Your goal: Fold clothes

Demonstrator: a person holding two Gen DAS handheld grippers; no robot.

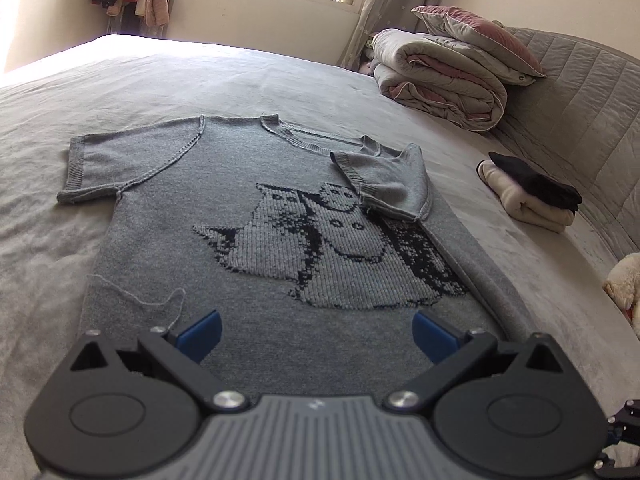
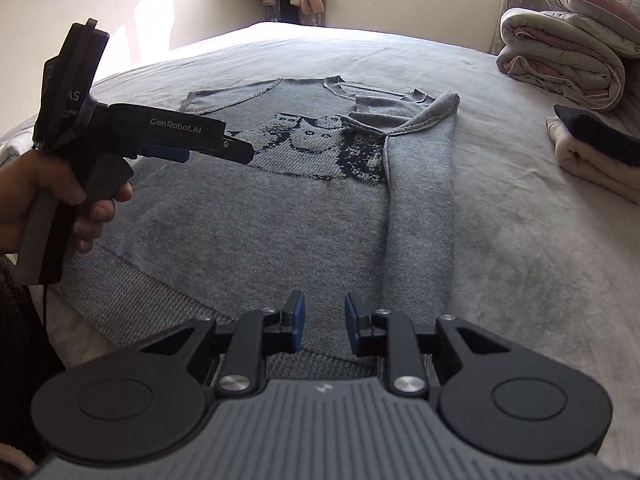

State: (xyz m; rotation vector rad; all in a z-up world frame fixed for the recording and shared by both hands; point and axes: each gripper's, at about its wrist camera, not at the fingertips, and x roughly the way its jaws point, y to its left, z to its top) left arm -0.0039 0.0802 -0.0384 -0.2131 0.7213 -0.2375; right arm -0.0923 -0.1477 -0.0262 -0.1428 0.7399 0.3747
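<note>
Over the grey knitted short-sleeved sweater (image 1: 248,216) on the bed, the left gripper (image 1: 316,332) gapes wide, empty; the right gripper (image 2: 323,320), at its hem, stands narrowly parted, holding nothing.

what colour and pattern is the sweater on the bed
Grey knit sweater with a dark navy cat-like design across the chest; it shows best in the left wrist view.

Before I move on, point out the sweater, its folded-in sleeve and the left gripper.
sweater (image 1: 168,264): left wrist view, plain grey body left of the knitted picture.
folded-in sleeve (image 1: 384,184): left wrist view, middle of the sleeve.
left gripper (image 1: 316,334): left wrist view, midway between its blue fingertips.
</note>
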